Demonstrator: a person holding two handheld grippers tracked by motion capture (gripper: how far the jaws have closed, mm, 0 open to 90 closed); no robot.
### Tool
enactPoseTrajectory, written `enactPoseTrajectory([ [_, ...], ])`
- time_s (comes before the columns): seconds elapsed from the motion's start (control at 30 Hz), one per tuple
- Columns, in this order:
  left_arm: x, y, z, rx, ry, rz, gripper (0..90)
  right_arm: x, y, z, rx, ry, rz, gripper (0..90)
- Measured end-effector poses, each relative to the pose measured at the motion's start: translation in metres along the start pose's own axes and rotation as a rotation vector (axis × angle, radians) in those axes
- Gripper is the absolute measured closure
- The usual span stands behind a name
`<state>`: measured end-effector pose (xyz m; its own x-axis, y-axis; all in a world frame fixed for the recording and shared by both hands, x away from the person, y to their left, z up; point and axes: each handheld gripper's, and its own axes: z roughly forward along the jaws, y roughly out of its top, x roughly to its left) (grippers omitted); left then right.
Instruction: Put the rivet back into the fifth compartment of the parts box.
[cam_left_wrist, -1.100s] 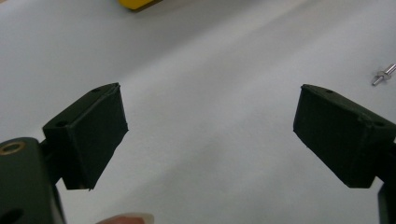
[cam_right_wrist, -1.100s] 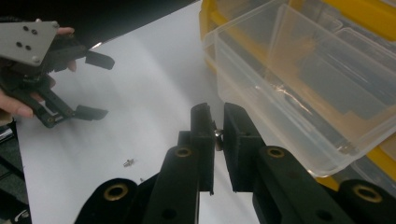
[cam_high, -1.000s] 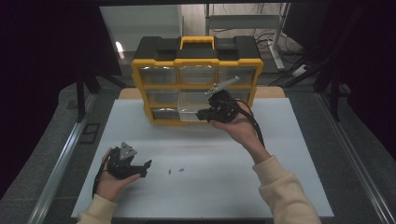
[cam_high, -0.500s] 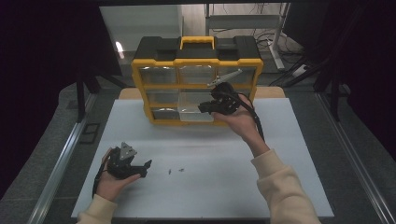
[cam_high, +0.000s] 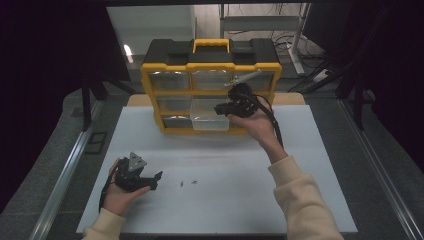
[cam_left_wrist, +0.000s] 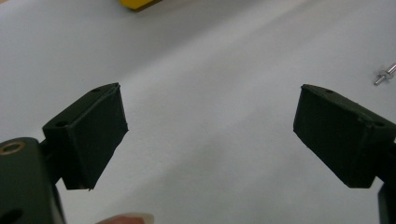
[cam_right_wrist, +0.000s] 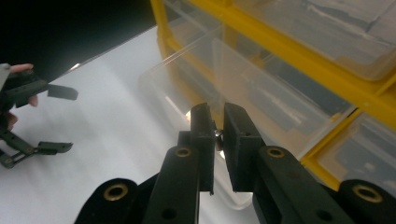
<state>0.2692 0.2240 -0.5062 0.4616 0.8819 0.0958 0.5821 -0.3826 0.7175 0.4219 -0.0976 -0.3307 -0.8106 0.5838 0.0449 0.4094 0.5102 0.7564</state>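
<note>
We found the right gripper (cam_high: 223, 108) held over the pulled-out clear drawer (cam_high: 210, 114) in the middle column of the yellow parts organizer (cam_high: 150, 85), which stood at the far edge of the white table (cam_high: 310, 170). In the right gripper view its jaws were nearly closed on a small metal screw (cam_right_wrist: 217, 135), pinched between the pads above the drawer (cam_right_wrist: 243, 84). We judged the step in hand to be dropping that screw into the drawer; done well, it called for bringing the jaw tips inside the drawer's rim and low over its floor before letting go, since so small a part could bounce off the plastic edge onto the table. The left gripper (cam_high: 152, 179) rested near the table's front, jaws spread wide with nothing between them, as the left gripper view confirmed (cam_left_wrist: 205, 135). Two more small screws (cam_high: 187, 183) lay loose on the table just beside it, one visible at the edge of the left gripper view (cam_left_wrist: 385, 74). The organizer's other drawers sat closed, and its black top and yellow handle (cam_high: 211, 45) stood clear of the work. We saw nothing obstructing the drop; the drawer's front wall and the frame bar above it were the only near edges to mind.
</note>
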Motion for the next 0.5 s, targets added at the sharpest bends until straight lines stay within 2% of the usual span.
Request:
enactPoseTrajectory([
  [0.27,0.000,0.000,0.000,0.000,0.000,-0.002,10.1,-0.006,0.004,0.004,0.008,-0.046,0.010,83.0],
  [0.5,0.001,0.000,0.000,0.000,-0.001,-0.002,10.1,-0.012,0.003,0.009,0.012,-0.067,0.021,82.7],
])
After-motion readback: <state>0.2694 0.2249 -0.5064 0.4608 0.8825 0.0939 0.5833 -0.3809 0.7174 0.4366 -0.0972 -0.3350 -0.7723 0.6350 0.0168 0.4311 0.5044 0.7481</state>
